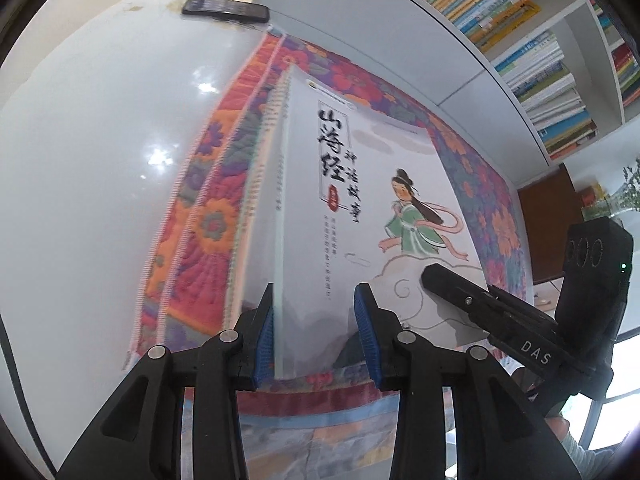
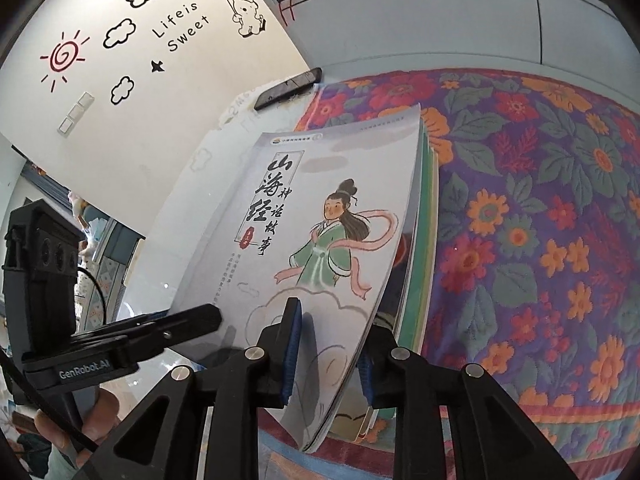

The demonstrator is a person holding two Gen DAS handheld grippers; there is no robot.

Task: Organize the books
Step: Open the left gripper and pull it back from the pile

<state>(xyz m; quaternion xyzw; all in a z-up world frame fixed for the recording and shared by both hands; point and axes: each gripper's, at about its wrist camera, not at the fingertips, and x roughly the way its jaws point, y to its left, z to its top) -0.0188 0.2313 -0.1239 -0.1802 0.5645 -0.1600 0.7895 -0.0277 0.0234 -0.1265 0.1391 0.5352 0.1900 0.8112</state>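
A white illustrated book (image 2: 316,248) titled "山海经", atop a stack, stands on the floral quilted cloth (image 2: 540,220). The right gripper (image 2: 328,360) pinches its near edge; the left gripper (image 1: 316,336), fingers apart, straddles the spine. Wall lettering (image 2: 180,26) reads "Lifeis Sweet".

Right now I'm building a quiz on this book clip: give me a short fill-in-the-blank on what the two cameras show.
1. The figure on the top book's cover wears a ____ robe.
2. The books rest on a ____-patterned cloth.
3. The dark phone lies on the ____ table, beyond the cloth.
4. The right gripper's pads pinch the top book's ____, lifting it off the stack.

Missing words: green; flower; white; cover
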